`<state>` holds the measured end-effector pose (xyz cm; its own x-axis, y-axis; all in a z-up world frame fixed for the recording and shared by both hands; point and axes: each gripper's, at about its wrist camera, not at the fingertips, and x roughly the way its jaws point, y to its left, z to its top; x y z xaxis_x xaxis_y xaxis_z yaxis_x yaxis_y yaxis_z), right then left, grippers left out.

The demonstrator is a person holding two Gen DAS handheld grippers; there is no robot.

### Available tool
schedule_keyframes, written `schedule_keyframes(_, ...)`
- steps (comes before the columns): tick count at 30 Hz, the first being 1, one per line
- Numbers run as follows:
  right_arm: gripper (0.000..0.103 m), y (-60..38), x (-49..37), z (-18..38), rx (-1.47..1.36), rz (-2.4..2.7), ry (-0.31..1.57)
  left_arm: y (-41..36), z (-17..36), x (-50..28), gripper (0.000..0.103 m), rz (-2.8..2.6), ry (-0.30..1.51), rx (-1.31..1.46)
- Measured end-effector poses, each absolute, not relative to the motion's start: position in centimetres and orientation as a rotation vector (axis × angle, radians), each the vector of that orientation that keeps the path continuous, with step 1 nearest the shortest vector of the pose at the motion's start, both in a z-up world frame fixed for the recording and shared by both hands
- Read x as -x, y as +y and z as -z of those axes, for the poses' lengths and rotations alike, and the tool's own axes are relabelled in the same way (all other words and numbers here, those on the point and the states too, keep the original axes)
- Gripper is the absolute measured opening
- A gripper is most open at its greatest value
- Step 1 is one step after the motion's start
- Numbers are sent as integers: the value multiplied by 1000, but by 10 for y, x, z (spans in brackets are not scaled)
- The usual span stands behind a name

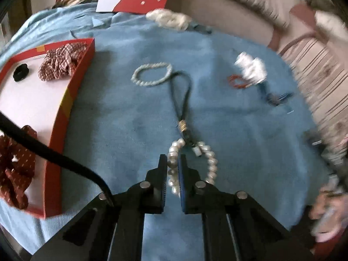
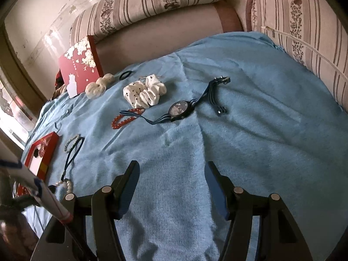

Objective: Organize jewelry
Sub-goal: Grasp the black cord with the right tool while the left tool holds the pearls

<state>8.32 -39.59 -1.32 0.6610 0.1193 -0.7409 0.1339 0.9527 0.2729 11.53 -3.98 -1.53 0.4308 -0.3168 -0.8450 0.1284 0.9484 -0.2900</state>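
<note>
My left gripper [image 1: 173,163] is shut on the white pearl bracelet [image 1: 211,163], which lies on the blue cloth [image 1: 239,130] with a dark cord loop [image 1: 181,91] attached. A pale beaded bracelet [image 1: 152,75] lies beyond it. A red open box [image 1: 58,117] on the left holds a checked scrunchie [image 1: 63,59], a dark red scrunchie [image 1: 15,167] and a black hair tie [image 1: 20,71]. My right gripper [image 2: 171,169] is open and empty above the cloth. In the right wrist view a watch [image 2: 180,109], a red bead bracelet [image 2: 125,119] and a white dotted scrunchie [image 2: 144,93] lie ahead.
A red box lid [image 2: 81,63] leans against the striped sofa back [image 2: 152,6]. A cream scrunchie [image 2: 99,86] and a dark hair tie [image 2: 125,75] lie near it. The red box also shows in the right wrist view [image 2: 41,152] at far left.
</note>
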Motion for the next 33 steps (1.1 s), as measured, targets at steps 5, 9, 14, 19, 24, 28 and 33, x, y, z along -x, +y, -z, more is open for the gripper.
schedule_keyframes(5,67,-395,-77,18,-329,7,850,-48,-71,-85,9,438,936,234)
schedule_keyframes(9,67,-394,-67,17,-348,-7,840,-53,-117,-70,9,532,835,270)
schedule_keyframes(14,67,-385,-61,15,-383,-56,838,-61,-129,-69,9,484,817,216)
schedule_keyframes(19,67,-347,-74,9,-368,-193,863,-51,-120,-62,9,421,851,191)
schedule_keyframes(24,67,-276,-105,13,-337,-392,925,-17,-112,-59,9,309,881,161)
schedule_keyframes(28,67,-214,-135,27,-306,-490,987,24,-106,-58,9,230,889,178)
schedule_keyframes(33,66,-157,-157,45,-185,-465,1052,73,-104,-58,9,142,890,164)
